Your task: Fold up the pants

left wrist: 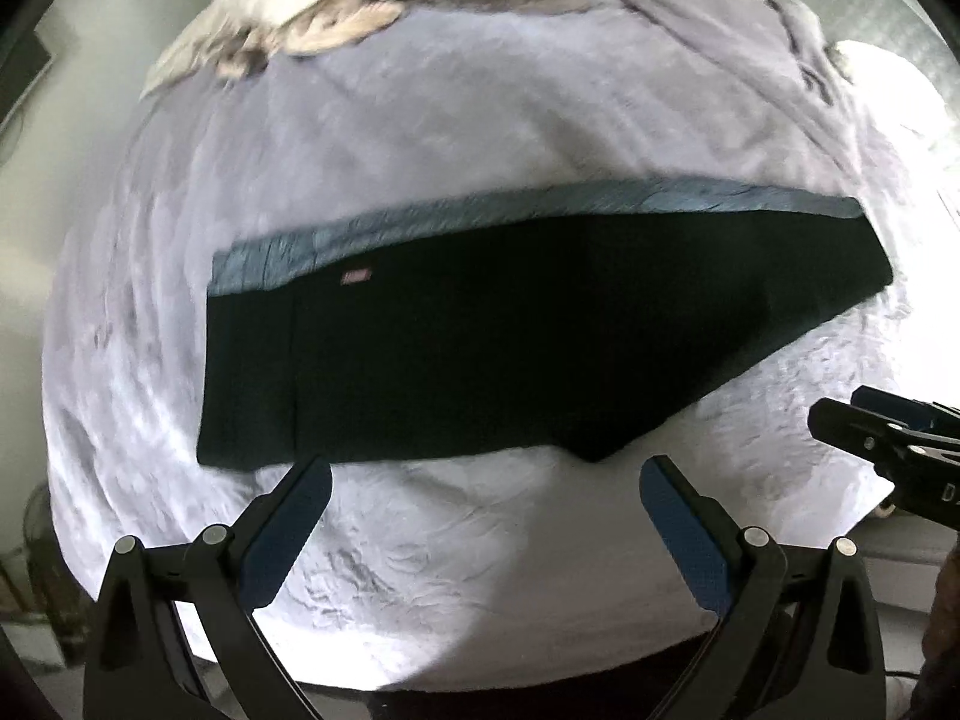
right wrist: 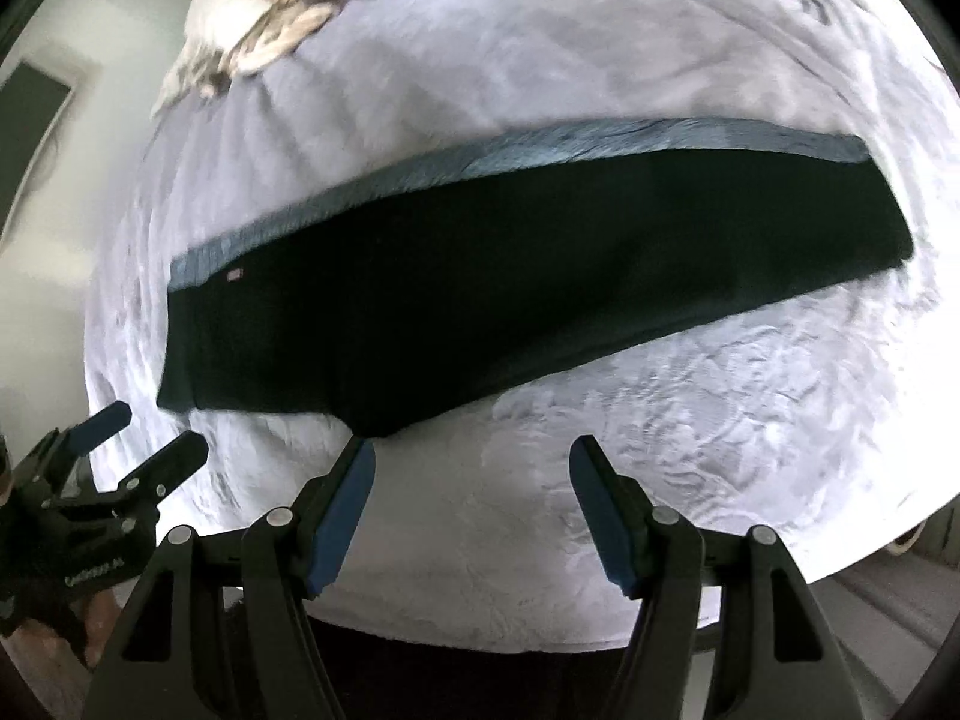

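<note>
Dark pants (left wrist: 510, 336) lie flat across the bed, folded lengthwise, with a blue-grey layer (left wrist: 540, 201) showing along their far edge and a small pink label (left wrist: 356, 278) near the left end. They also show in the right wrist view (right wrist: 510, 282). My left gripper (left wrist: 486, 480) is open and empty, hovering just short of the pants' near edge. My right gripper (right wrist: 472, 456) is open and empty, just short of the pants' low point. Each gripper shows in the other's view, the right (left wrist: 840, 414) and the left (right wrist: 150, 432), both open.
The bed is covered with a pale lilac blanket (left wrist: 420, 138). A heap of beige and white bedding (left wrist: 372, 6) lies at the far end. The bed's near edge (left wrist: 480, 678) runs just under the grippers. A wall stands at the left (right wrist: 54, 180).
</note>
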Demonstrator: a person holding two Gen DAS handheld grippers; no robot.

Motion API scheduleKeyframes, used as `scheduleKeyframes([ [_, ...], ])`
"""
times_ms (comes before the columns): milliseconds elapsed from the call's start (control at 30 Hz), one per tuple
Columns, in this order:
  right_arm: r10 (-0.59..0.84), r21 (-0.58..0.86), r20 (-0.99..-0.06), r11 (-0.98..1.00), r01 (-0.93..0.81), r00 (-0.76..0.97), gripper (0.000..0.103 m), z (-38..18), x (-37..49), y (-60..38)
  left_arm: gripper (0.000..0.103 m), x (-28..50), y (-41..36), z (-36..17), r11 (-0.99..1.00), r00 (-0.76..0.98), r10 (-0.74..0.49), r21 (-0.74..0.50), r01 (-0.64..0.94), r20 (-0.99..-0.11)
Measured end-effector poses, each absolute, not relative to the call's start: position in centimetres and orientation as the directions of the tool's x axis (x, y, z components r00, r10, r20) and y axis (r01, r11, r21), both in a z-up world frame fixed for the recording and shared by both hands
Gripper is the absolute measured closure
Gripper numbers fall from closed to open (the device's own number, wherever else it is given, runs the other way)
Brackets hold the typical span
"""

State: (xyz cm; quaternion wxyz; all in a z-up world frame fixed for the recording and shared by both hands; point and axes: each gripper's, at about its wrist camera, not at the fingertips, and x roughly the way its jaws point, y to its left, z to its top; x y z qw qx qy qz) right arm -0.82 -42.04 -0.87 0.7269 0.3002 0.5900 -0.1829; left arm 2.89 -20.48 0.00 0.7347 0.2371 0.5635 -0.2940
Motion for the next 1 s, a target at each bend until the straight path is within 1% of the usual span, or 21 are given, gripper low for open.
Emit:
scheduleKeyframes([
  [33, 0.074, 0.215, -0.967, 0.751, 0.624, 0.245, 0.027, -0.4, -1.0, -42.3, 0.0, 2.5, -20.9, 0.5, 0.709, 0.197, -0.169, 0.02, 0.704, -0.966],
  [67, 0.058, 0.205, -0.967, 0.756, 0.622, 0.247, 0.025, -0.1, -1.1, -42.5, 0.0, 2.3, -21.3, 0.9, 0.704, 0.198, -0.173, 0.019, 0.71, -0.965],
  [200, 0.0, 0.18, -0.959, 0.774, 0.607, 0.285, 0.025, 2.1, -1.7, -43.4, 0.0, 1.7, -22.0, 1.9, 0.693, 0.204, -0.172, 0.029, 0.72, -0.964],
  [367, -0.015, 0.203, -0.945, 0.757, 0.621, 0.327, 0.025, 3.4, -1.9, -44.3, 0.0, 1.7, -22.2, 3.4, 0.699, 0.222, -0.182, 0.032, 0.715, -0.958],
  [533, -0.039, 0.195, -0.936, 0.77, 0.607, 0.351, 0.025, 4.5, -1.5, -44.7, 0.0, 2.3, -22.0, 4.1, 0.716, 0.232, -0.188, 0.028, 0.697, -0.954],
  [1000, -0.068, 0.185, -0.931, 0.758, 0.626, 0.357, 0.025, 5.1, -1.7, -45.4, 0.0, 2.6, -22.3, 4.2, 0.715, 0.224, -0.185, 0.025, 0.698, -0.957],
])
